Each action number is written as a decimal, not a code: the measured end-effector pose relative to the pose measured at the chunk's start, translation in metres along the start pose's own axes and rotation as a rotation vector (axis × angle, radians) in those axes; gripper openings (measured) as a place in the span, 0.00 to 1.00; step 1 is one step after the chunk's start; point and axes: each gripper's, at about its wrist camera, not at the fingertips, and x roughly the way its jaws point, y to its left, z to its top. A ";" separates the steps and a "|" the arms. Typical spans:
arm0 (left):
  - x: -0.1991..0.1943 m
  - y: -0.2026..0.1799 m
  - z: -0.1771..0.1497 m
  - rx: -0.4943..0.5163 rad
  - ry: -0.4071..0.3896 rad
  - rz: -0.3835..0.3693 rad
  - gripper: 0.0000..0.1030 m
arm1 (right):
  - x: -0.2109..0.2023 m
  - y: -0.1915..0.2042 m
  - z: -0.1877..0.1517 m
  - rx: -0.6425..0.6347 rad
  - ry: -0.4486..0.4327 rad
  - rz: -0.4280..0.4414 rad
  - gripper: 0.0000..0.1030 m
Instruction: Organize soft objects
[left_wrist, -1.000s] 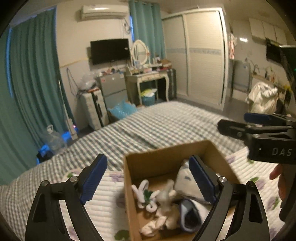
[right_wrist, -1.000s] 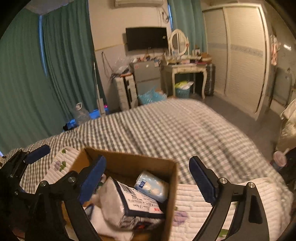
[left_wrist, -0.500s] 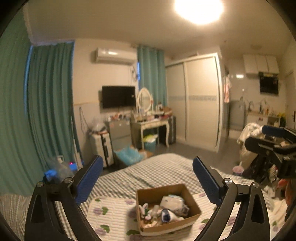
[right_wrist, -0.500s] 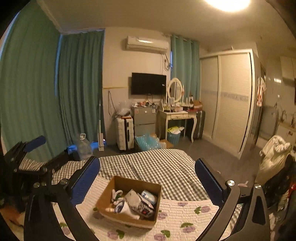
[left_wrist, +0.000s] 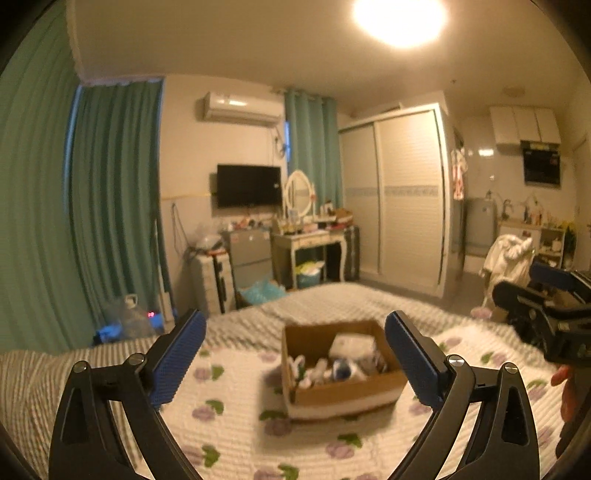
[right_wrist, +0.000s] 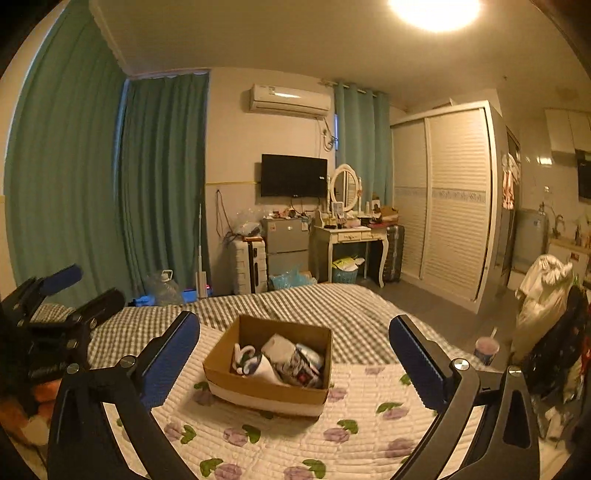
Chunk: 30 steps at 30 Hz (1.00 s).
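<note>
A brown cardboard box (left_wrist: 343, 391) (right_wrist: 258, 387) stands on the bed, on a white quilt with purple flowers (left_wrist: 236, 424) (right_wrist: 280, 443). It holds several soft things: a white plush toy (left_wrist: 301, 369) (right_wrist: 245, 356), white packets (left_wrist: 352, 343) (right_wrist: 280, 352) and a blue-and-white item (left_wrist: 343, 369). My left gripper (left_wrist: 295, 354) is open and empty, held well back from the box. My right gripper (right_wrist: 295, 356) is open and empty too, also well back. Each gripper shows at the edge of the other's view, the right one (left_wrist: 546, 306) and the left one (right_wrist: 51, 317).
A grey checked blanket (right_wrist: 295, 306) covers the far part of the bed. Beyond it are green curtains (right_wrist: 92, 192), a wall TV (right_wrist: 293, 175), a dressing table (right_wrist: 351, 236), a suitcase (right_wrist: 249, 264) and a white wardrobe (right_wrist: 443, 206). A cup (right_wrist: 487, 347) sits by the bed's right edge.
Both grippers have pulled up and far back from the box, which was close under them a second ago and now looks small. Both stay open and empty.
</note>
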 end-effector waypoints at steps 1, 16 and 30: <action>0.006 0.001 -0.010 0.002 0.016 0.006 0.97 | 0.008 0.000 -0.011 0.019 0.008 0.002 1.00; 0.031 0.011 -0.055 -0.004 0.128 0.022 0.97 | 0.066 0.007 -0.077 0.026 0.142 -0.021 1.00; 0.032 0.016 -0.057 -0.041 0.147 -0.015 0.97 | 0.066 0.014 -0.080 0.023 0.150 -0.022 1.00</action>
